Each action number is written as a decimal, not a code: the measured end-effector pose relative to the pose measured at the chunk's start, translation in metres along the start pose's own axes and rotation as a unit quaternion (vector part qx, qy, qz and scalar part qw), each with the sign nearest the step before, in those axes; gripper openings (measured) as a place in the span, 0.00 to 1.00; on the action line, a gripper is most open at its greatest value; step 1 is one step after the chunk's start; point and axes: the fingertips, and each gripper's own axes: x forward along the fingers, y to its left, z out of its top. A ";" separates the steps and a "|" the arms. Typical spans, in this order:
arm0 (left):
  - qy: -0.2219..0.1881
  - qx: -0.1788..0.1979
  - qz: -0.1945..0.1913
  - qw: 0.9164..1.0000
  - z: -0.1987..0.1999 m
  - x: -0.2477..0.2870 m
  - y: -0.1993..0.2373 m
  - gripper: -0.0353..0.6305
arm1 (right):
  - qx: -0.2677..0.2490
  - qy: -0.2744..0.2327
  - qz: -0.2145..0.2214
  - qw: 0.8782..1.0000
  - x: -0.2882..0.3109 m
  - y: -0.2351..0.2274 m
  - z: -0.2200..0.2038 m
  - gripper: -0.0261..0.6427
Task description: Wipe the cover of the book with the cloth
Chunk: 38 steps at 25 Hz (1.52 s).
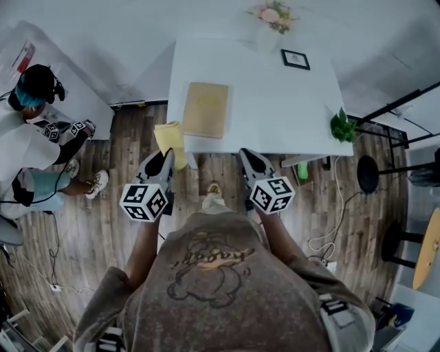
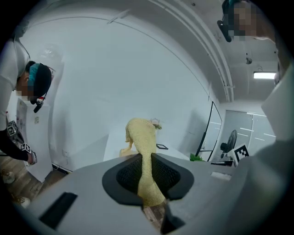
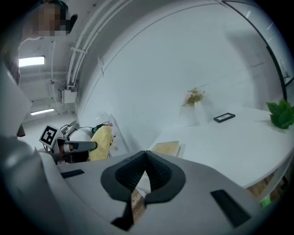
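Observation:
A tan book (image 1: 205, 108) lies flat near the front left of the white table (image 1: 275, 103). My left gripper (image 1: 166, 157) hovers just off the table's front edge, shut on a yellow cloth (image 1: 171, 140) that hangs against the table corner beside the book. In the left gripper view the cloth (image 2: 145, 147) rises from between the closed pads. My right gripper (image 1: 245, 155) is held in front of the table edge, to the right of the book, shut with nothing in it. The right gripper view shows the book (image 3: 166, 148) ahead and the cloth (image 3: 102, 142) at left.
A small framed picture (image 1: 295, 59) and a flower vase (image 1: 273, 15) stand at the table's far side, with a green plant (image 1: 342, 126) at its right front corner. Another person (image 1: 27, 141) with grippers is at the left. A black stool (image 1: 368, 173) and cables are on the wooden floor at right.

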 end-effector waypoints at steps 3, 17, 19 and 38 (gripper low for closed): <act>0.002 0.000 0.009 1.000 0.011 0.031 0.008 0.13 | 0.000 0.004 0.010 1.000 0.026 -0.020 0.014 0.04; 0.011 0.003 0.033 0.999 0.044 0.109 0.039 0.13 | 0.012 0.034 0.042 0.998 0.093 -0.061 0.031 0.04; 0.014 0.003 0.028 1.000 0.046 0.115 0.042 0.13 | 0.016 0.036 0.036 0.999 0.095 -0.062 0.029 0.04; 0.065 0.049 -0.034 0.996 0.051 0.181 0.094 0.13 | 0.022 0.059 -0.039 0.997 0.118 -0.060 0.014 0.04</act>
